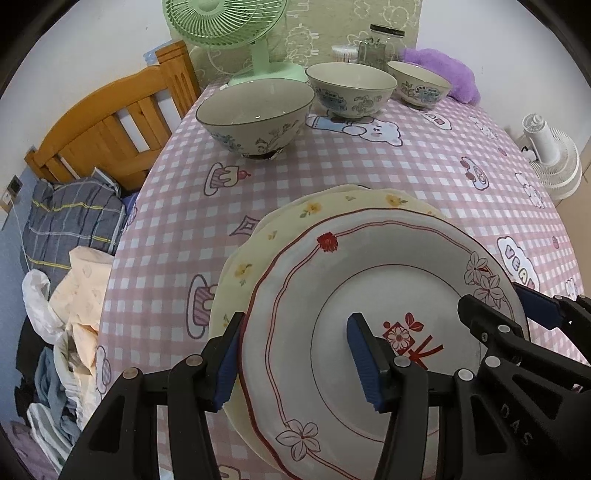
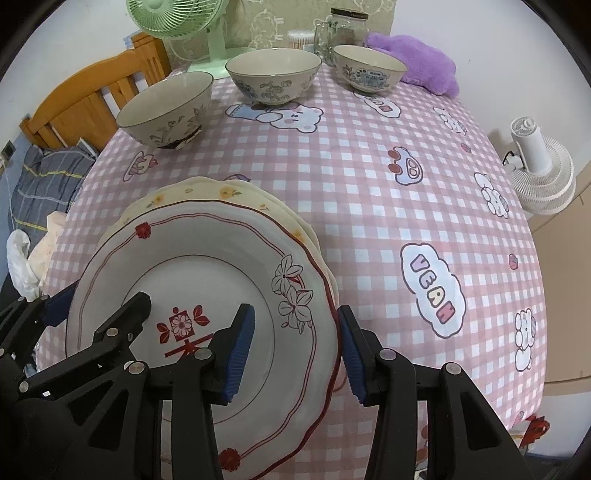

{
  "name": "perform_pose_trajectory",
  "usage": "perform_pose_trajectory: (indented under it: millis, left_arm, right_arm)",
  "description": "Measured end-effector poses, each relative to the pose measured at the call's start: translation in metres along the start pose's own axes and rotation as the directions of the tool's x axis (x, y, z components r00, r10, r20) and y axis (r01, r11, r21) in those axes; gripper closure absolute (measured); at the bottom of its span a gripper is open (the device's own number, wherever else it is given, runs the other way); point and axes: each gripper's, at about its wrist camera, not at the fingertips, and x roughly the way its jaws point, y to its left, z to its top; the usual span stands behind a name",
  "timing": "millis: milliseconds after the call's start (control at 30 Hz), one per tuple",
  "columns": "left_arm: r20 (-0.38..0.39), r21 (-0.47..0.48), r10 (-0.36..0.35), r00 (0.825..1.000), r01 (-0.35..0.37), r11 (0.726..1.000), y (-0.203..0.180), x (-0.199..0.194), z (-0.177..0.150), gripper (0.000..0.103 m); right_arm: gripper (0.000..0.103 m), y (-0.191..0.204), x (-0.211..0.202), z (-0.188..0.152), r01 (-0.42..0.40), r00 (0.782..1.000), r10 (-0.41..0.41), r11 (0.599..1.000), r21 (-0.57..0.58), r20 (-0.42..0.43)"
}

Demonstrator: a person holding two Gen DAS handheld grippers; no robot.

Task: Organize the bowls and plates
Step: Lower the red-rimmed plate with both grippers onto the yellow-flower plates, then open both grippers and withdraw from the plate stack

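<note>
While both straddle the white plate, left gripper mirrors right gripper.

Glazed ceramic, ribbed pads and printed cloth

The white plate with red line work looks like glossy glazed ceramic, as does the cream plate under it, with small yellow flowers on a smooth surface. The three bowls have a smooth, faintly shiny glaze. The left gripper and right gripper are matt black plastic with silvery metal pins; their jaws carry ribbed blue pads. The desk is covered in matt pink-checked cloth. The headboard is varnished wood, the green fan smooth plastic, the purple cushion fluffy, the jar clear glass.
</note>
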Motion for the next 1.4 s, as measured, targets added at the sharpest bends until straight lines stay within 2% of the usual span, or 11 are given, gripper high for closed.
perform_pose_trajectory:
  millis: [233,467,500,633,867,1000,1233,1400]
  left_arm:
    - [-0.001,-0.002,0.009,1.0,-0.009,1.0,-0.001,0.0,0.001,0.048]
    - [0.005,0.008,0.011,1.0,-0.011,1.0,-0.001,0.0,-0.003,0.047]
    - [0.005,0.007,0.013,1.0,-0.013,1.0,-0.001,0.0,-0.003,0.047]
    - [0.007,0.016,0.028,1.0,-0.028,0.999,-0.004,0.0,-0.003,0.046]
    - [0.017,0.054,0.052,0.998,-0.053,0.997,-0.007,0.003,-0.006,0.041]
    - [0.02,0.057,0.051,0.998,-0.052,0.997,-0.004,0.003,-0.005,0.04]
    - [0.021,0.048,0.037,0.999,-0.038,0.998,0.0,0.003,-0.003,0.036]
    - [0.013,0.044,0.0,1.0,-0.001,0.999,0.004,0.004,0.0,0.029]
  right_arm:
    - [0.054,-0.001,0.004,0.001,0.001,1.0,-0.001,1.0,-0.002,-0.006]
    - [0.054,-0.014,0.0,-0.006,-0.046,0.998,0.047,0.999,0.027,-0.042]
    - [0.055,-0.016,-0.002,-0.01,-0.044,0.998,0.045,0.999,0.031,-0.047]
    - [0.073,-0.018,-0.009,-0.016,-0.059,0.998,0.06,0.998,0.028,-0.033]
    - [0.073,0.0,-0.011,-0.014,0.027,1.0,-0.027,0.999,-0.043,-0.014]
    - [0.074,0.005,-0.008,-0.009,0.049,0.999,-0.05,0.997,-0.056,-0.011]
    - [0.074,0.008,0.0,-0.002,0.049,0.999,-0.05,0.998,-0.047,-0.015]
    - [0.073,0.009,0.003,0.002,0.045,0.999,-0.046,0.998,-0.032,-0.022]
